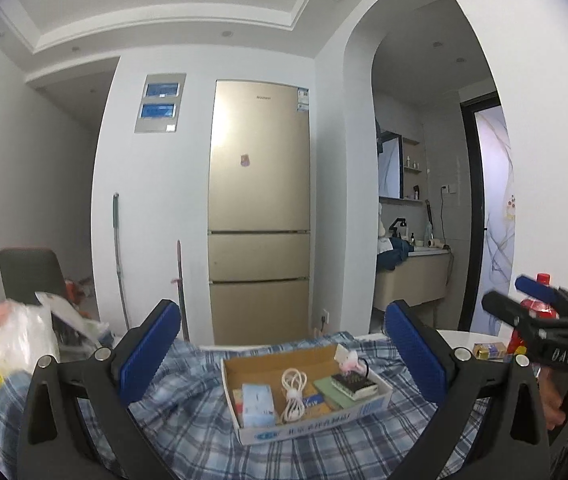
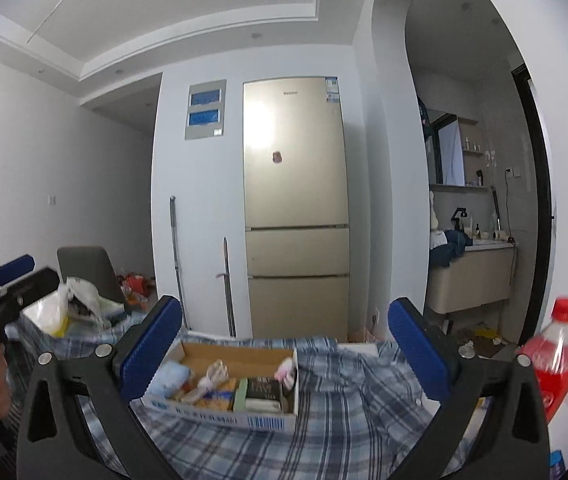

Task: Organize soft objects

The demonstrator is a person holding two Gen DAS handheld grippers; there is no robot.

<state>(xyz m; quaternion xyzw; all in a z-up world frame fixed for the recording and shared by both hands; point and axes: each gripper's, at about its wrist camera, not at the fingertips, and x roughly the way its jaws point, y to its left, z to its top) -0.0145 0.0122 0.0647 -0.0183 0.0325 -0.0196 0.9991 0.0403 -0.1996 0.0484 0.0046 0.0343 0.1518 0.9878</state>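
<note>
Nearest the lens, the left gripper (image 1: 284, 354) stands with its blue-padded fingers (image 1: 149, 354) spread wide and nothing between the pads. The right gripper (image 2: 284, 354) is likewise spread to its full width, its pads free of any object. Both point level over a blue plaid cloth (image 1: 187, 412) that lies rumpled across the table and is the soft thing here.

On that cloth sits an open cardboard box (image 1: 364, 408), the landmark for everything else. Inside it, from the left wrist view, a pale blue tissue pack (image 1: 257, 404) lies at the left end, a coiled white cable (image 1: 294, 394) is just right of it, a dark little box (image 1: 354, 385) rests toward the right end, and a pink-and-white item (image 1: 348, 360) leans at the far right corner.

Left of the box, a heap of plastic bags (image 1: 23, 332) crowds the table's edge, with a dark chair (image 1: 29, 276) behind them. Right of the box stands a red drink bottle (image 2: 556, 360).

Behind the box, against the white wall, rises a gold fridge (image 1: 259, 208); two long handles (image 1: 117, 256) lean to its left. Right of the fridge, an arched opening shows a washbasin counter (image 1: 416, 276).
</note>
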